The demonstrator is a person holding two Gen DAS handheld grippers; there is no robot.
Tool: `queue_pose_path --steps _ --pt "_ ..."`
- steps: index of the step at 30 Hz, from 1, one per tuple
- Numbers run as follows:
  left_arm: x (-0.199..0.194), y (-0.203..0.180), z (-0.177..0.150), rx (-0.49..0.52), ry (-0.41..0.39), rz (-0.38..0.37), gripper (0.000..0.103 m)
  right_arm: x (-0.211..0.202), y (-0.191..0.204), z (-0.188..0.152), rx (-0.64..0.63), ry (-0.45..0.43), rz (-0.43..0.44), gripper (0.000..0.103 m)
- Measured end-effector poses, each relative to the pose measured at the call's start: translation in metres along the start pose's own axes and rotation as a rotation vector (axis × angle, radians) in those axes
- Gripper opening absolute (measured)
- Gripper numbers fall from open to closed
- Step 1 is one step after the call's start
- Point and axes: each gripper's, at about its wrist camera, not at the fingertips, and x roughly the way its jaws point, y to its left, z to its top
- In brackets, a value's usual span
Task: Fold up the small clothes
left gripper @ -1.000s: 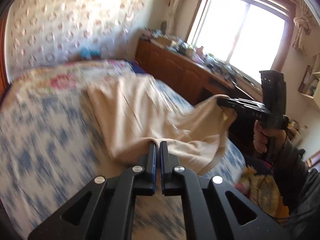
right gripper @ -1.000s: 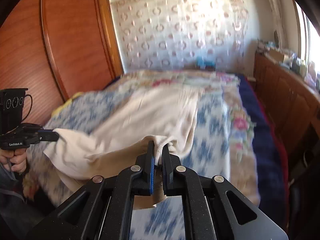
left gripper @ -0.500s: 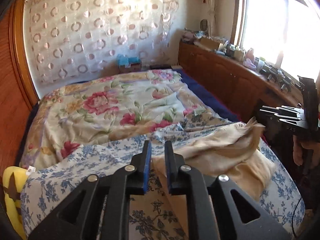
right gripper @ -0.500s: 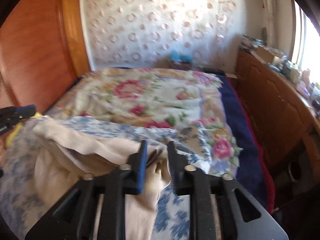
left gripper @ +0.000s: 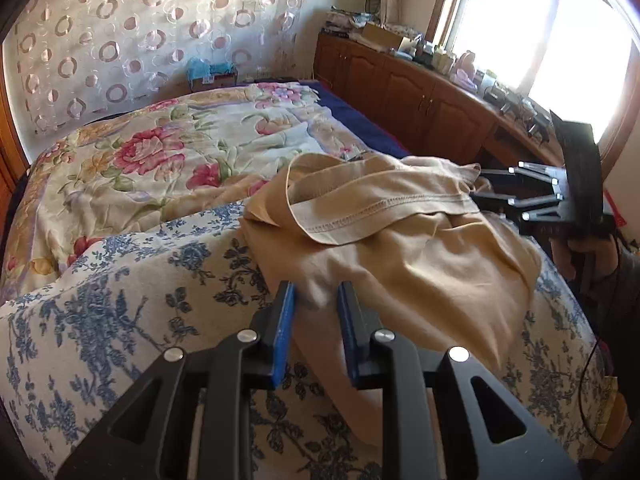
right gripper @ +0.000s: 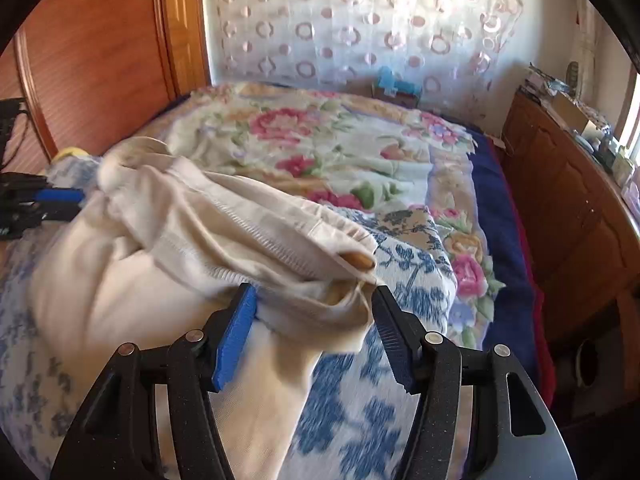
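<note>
The left hand-held gripper (left gripper: 314, 300) is released — its blue-padded fingers (left gripper: 283, 332) stand apart, hovering at the near edge of the beige garment (left gripper: 400, 256), with a bit of cloth lying between them but not pinched. The garment sits bunched on the blue-and-white floral cover (left gripper: 120, 312) at the near end of the bed (left gripper: 140, 168), with a stitched hem (left gripper: 380, 216) folded back over the top of the heap. Beyond it a quilt with pink roses (left gripper: 160, 152) runs back to a curtain patterned with rings (left gripper: 120, 28).

Further right in the left wrist view, the right hand-held gripper (left gripper: 490, 192) meets the far end of the garment, held by the person's hand (left gripper: 576, 252); behind it a wooden cabinet (left gripper: 420, 96) runs along under the bright window (left gripper: 540, 32).

In the right wrist view the right hand-held gripper (right gripper: 314, 304) is spread wide, its fingers (right gripper: 236, 332) on either side of a gathered fold of the garment (right gripper: 180, 264) — the cloth fills the gap, touching the left pad, yet is not squeezed. The left gripper's blue pads (right gripper: 60, 196) show at the far left edge, right beside the cloth. A wooden wardrobe (right gripper: 100, 60) stands at left, and a dark blue bed edge (right gripper: 500, 220) at right.
</note>
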Motion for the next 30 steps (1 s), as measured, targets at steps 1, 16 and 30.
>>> queue_pose_path --steps 1,16,30 --pt "0.006 -0.001 0.003 0.003 0.006 0.009 0.02 0.003 -0.004 0.006 0.004 -0.013 -0.006 0.061" --pt "0.055 0.052 0.065 -0.127 -0.038 0.208 0.02 -0.041 -0.038 0.022 0.089 -0.129 -0.005 0.059" --pt "0.016 0.027 0.044 -0.061 -0.075 0.108 0.02 0.002 -0.007 0.01 -0.053 -0.022 0.02 0.002"
